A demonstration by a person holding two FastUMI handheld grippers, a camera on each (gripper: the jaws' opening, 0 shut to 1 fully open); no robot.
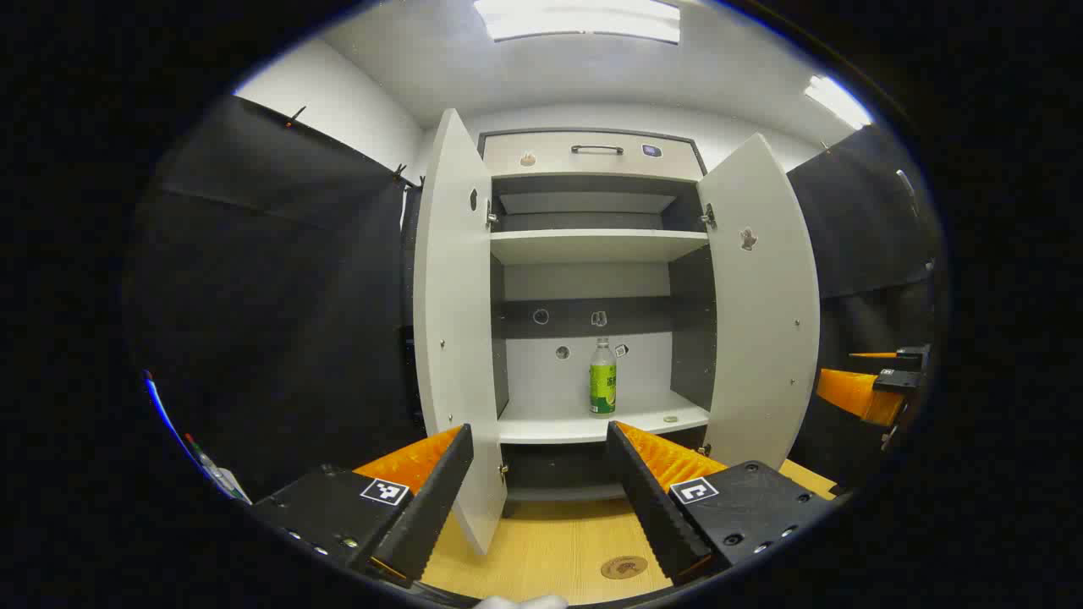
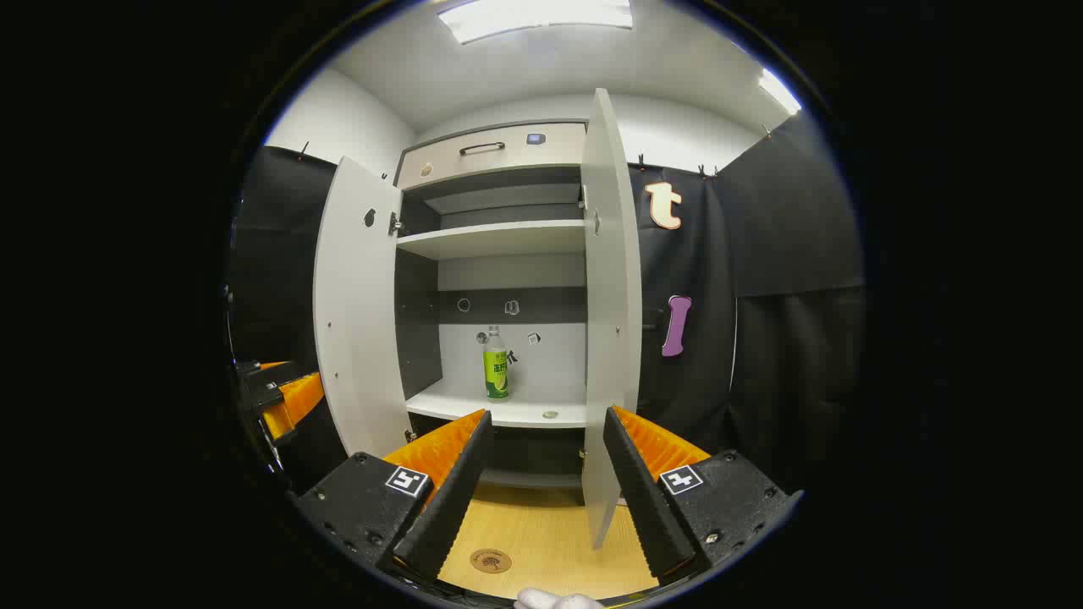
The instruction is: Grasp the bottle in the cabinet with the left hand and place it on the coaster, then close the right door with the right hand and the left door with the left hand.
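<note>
Green-labelled bottle point(image 1: 602, 378) stands upright on the cabinet's point(image 1: 592, 152) lower shelf point(image 1: 550, 423), both doors swung wide. Left gripper point(image 1: 537, 491) spread wide, nothing between the fingers, facing the opening squarely; left door point(image 1: 453, 338) stands edge-on just beside its near finger. Right gripper point(image 2: 541, 486) likewise released and empty, set off to the side, with the right door point(image 2: 609, 321) edge-on ahead of it. Round coaster point(image 1: 623, 567) lies flat on the wooden table point(image 1: 541, 550) near the front edge. Left gripper view catches the other gripper at far right.
</note>
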